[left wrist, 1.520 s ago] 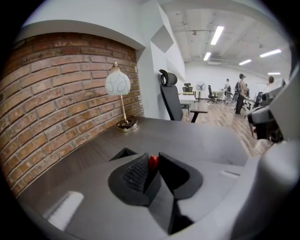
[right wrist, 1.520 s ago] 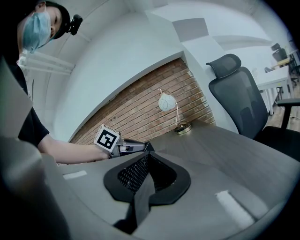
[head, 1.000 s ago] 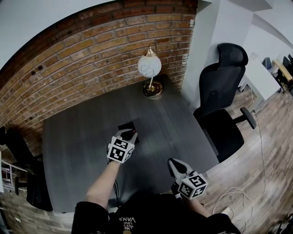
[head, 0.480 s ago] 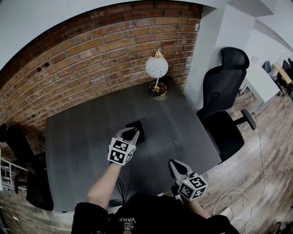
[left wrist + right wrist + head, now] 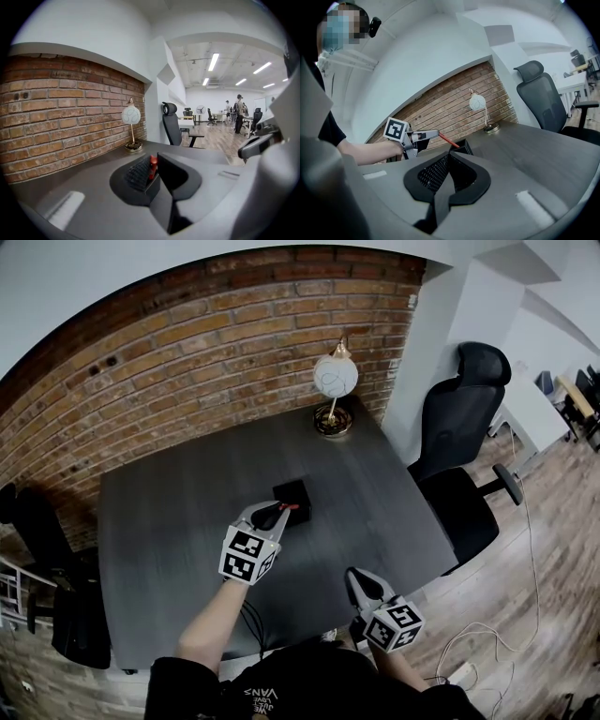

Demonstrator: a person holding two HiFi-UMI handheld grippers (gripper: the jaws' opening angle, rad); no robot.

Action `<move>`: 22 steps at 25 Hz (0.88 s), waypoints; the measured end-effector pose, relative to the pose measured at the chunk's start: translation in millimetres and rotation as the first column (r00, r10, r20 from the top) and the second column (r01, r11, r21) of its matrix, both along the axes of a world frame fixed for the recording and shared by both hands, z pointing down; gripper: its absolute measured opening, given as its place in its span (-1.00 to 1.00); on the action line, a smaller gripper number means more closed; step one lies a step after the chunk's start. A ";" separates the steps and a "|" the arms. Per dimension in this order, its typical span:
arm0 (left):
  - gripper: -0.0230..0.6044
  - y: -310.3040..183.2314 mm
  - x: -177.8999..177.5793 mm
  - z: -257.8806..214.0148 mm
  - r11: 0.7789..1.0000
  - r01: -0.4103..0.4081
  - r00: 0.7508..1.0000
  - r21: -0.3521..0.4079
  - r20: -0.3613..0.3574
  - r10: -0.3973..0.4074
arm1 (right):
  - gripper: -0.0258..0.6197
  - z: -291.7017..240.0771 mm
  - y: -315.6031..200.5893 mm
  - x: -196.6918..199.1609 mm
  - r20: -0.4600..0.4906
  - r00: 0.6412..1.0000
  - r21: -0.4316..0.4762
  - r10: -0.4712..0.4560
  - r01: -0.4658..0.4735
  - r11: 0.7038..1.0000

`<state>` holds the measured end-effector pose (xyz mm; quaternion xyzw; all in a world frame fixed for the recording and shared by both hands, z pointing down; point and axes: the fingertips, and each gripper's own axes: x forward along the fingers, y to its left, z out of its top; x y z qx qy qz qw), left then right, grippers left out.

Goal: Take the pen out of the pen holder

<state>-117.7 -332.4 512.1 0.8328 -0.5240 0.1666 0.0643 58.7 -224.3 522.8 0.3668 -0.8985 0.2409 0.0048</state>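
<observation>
My left gripper (image 5: pixel 273 515) is shut on a red pen (image 5: pixel 288 508) and hangs just in front of the black square pen holder (image 5: pixel 292 494) on the dark table (image 5: pixel 159 521). In the left gripper view the pen (image 5: pixel 153 165) shows pinched between the jaw tips. From the right gripper view, the pen (image 5: pixel 449 140) slants down from the left gripper (image 5: pixel 433 134) to the rim of the holder (image 5: pixel 465 146); whether its tip is still inside is hidden. My right gripper (image 5: pixel 357 580) is shut and holds nothing, near the table's front edge.
A lamp (image 5: pixel 335 381) with a white globe stands at the table's far side by the brick wall (image 5: pixel 187 362). A black office chair (image 5: pixel 464 446) sits to the right of the table. The person's arms reach in from the bottom.
My left gripper has lifted and drawn back from the holder with the red pen in it, so more of the pen now shows. The right gripper stays low by the front edge.
</observation>
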 end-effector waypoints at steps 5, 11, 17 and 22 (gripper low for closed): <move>-0.61 21.0 -7.7 -12.6 0.999 0.002 0.999 0.043 -0.034 -0.001 | -0.92 -1.9 21.5 -7.6 -0.003 1.000 0.000 0.014 -0.014 1.000; -0.61 43.6 -10.2 -18.8 0.998 -0.010 0.998 0.063 -0.063 0.014 | -0.92 -3.6 42.0 -12.2 -0.007 0.999 -0.002 0.038 -0.038 0.999; -0.61 71.6 -13.1 -21.4 0.997 -0.028 0.997 0.074 -0.069 0.033 | -0.92 -6.0 59.3 -15.9 -0.024 0.998 0.002 0.052 -0.052 0.999; -0.61 99.6 -18.2 -21.8 0.997 -0.035 0.996 0.075 -0.082 0.042 | -0.92 -11.6 70.1 -25.1 -0.025 0.998 0.018 0.053 -0.053 0.998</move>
